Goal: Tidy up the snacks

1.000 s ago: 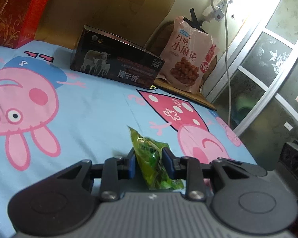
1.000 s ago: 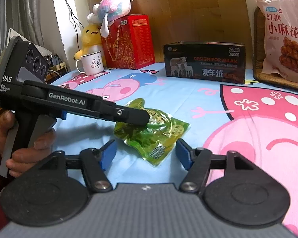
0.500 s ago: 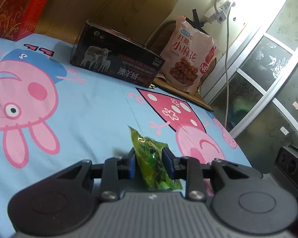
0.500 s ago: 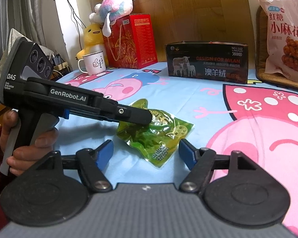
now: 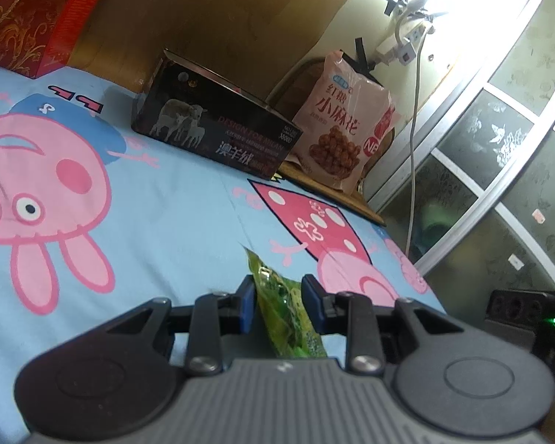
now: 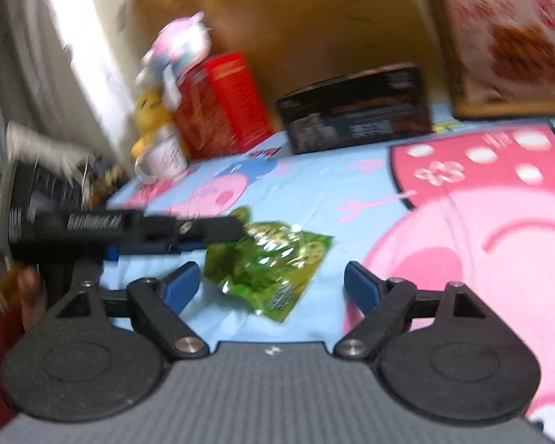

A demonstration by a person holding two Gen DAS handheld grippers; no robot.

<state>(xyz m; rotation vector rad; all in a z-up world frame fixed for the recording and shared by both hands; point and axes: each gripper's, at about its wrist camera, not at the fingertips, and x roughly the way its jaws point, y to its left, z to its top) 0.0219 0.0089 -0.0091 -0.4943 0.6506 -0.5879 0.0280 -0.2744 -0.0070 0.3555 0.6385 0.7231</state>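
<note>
A green snack packet (image 6: 270, 266) is pinched at one end by the left gripper (image 5: 277, 305), whose blue pads are drawn in narrow against the crinkled foil. In the left wrist view the packet is seen edge-on, standing up between the pads and running forward along the line of the fingers. In the blurred right wrist view it is seen broadside, its free end hanging down to the cartoon-printed blue sheet (image 6: 314, 192) — whether it rests there or hangs just clear cannot be told.

The right gripper (image 6: 272, 286) is spread wide, its jaws having just been opening, and nothing is pressed between them. The packet's lower free corner lies just ahead of them, roughly centred in the gap, its long axis slanting from the left gripper's pinch down toward the right jaws. The right gripper is judged the nearer to that free end — a short advance would probably bring the foil between its pads.
</note>
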